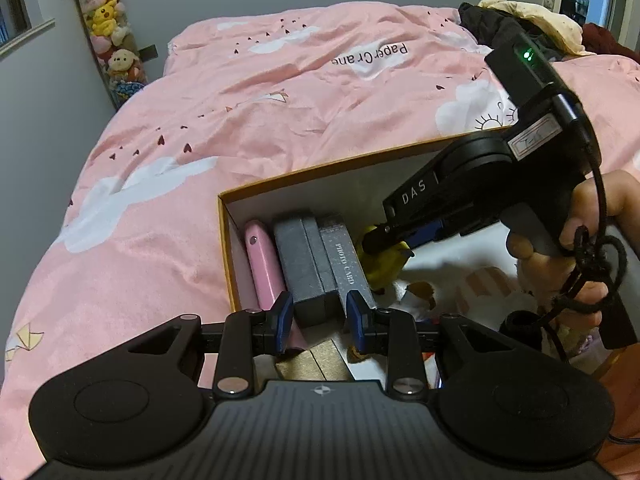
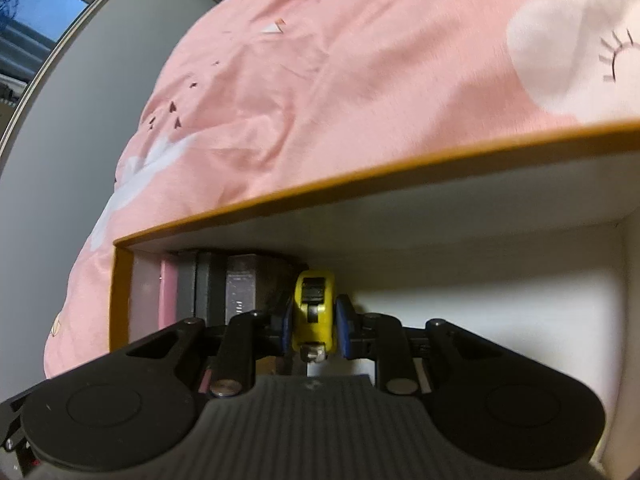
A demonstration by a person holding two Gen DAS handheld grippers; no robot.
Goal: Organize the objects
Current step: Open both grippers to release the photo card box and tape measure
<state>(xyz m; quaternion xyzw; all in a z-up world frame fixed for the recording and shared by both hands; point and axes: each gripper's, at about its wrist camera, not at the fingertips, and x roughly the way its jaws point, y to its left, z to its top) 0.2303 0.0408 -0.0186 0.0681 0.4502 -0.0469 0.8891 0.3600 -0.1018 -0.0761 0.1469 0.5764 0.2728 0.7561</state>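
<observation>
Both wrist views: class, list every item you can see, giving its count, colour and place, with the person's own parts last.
Box: one, orange rim, white inside, on the bed.
Duvet: one, pink with white clouds, covering the bed.
Pink case: one, against the box's left wall.
Grey boxes: two, upright beside the pink case; the right one reads PHOTO CARD.
Tape measure: one, yellow, between the right gripper's pads.
Plush toys: several, mixed colours, stacked in the far corner.
Clothes: one pile, dark and cream, far right.
Left gripper: black, blue pads, holding nothing.
Right gripper: black, inside the box.
Hand: one, holding the right gripper.
</observation>
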